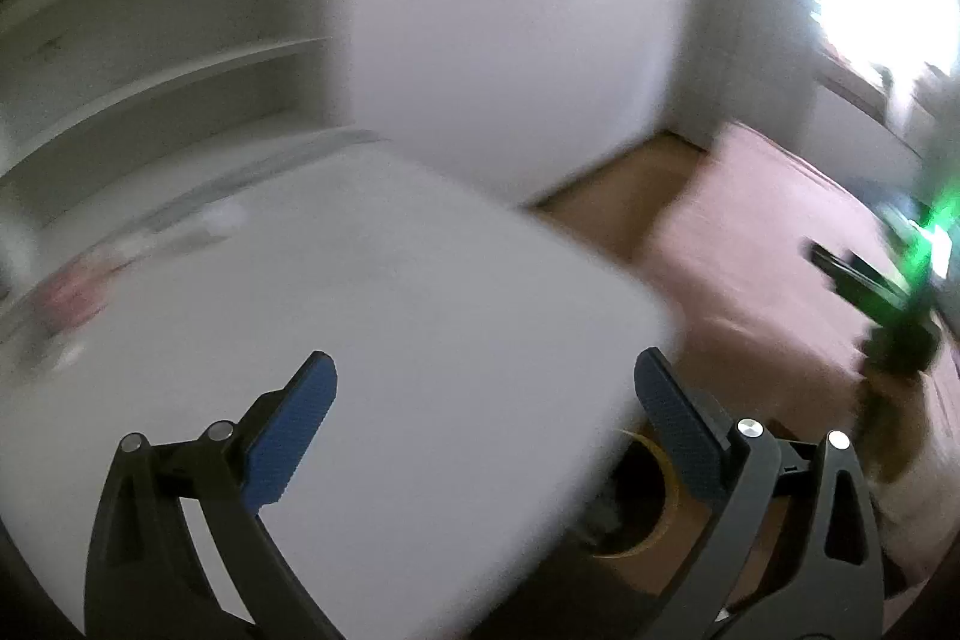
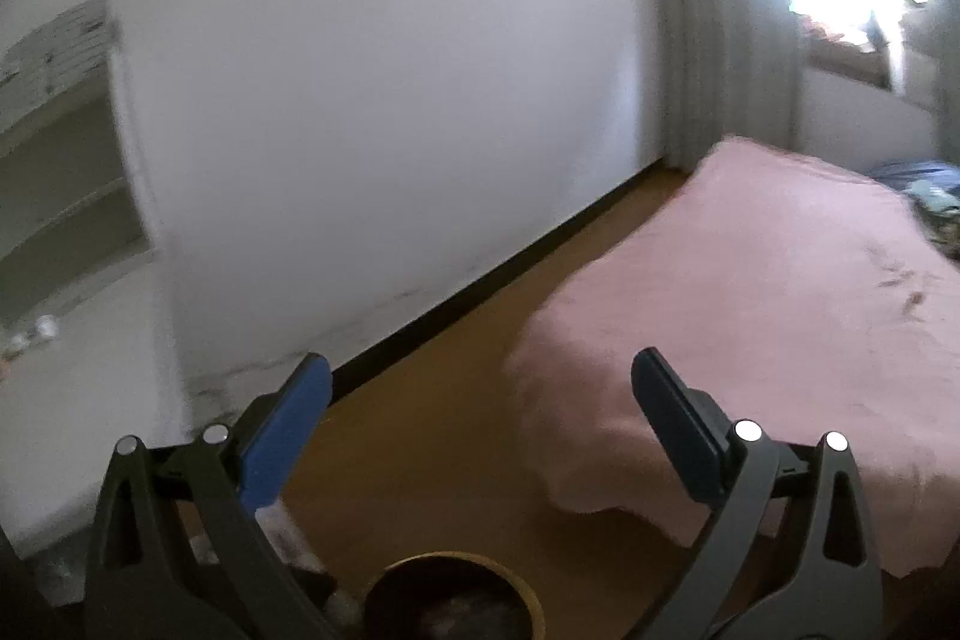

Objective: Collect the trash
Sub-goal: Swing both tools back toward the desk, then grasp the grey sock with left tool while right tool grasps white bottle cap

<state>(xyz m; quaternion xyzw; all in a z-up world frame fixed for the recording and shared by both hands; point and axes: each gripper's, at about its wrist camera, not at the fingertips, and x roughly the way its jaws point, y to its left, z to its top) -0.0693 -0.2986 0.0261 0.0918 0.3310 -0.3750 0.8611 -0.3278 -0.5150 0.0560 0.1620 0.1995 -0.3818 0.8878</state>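
- Any trash picked up yet?
- Nope. Left claw [image 1: 485, 376] wide open, holding nothing. Right claw [image 2: 480, 376] wide open too, empty.
- Where's the trash?
- Small blurry bits far ahead-left of the left claw on the smooth white table [image 1: 420, 316]; too fuzzy to name.
- And the bin?
- Round dark bin [image 2: 456, 601], yellowish rim, right below the right claw. Soft pink bed [image 2: 750, 316] ahead-right.

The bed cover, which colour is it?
Pink; the bed cover shows best in the right wrist view.
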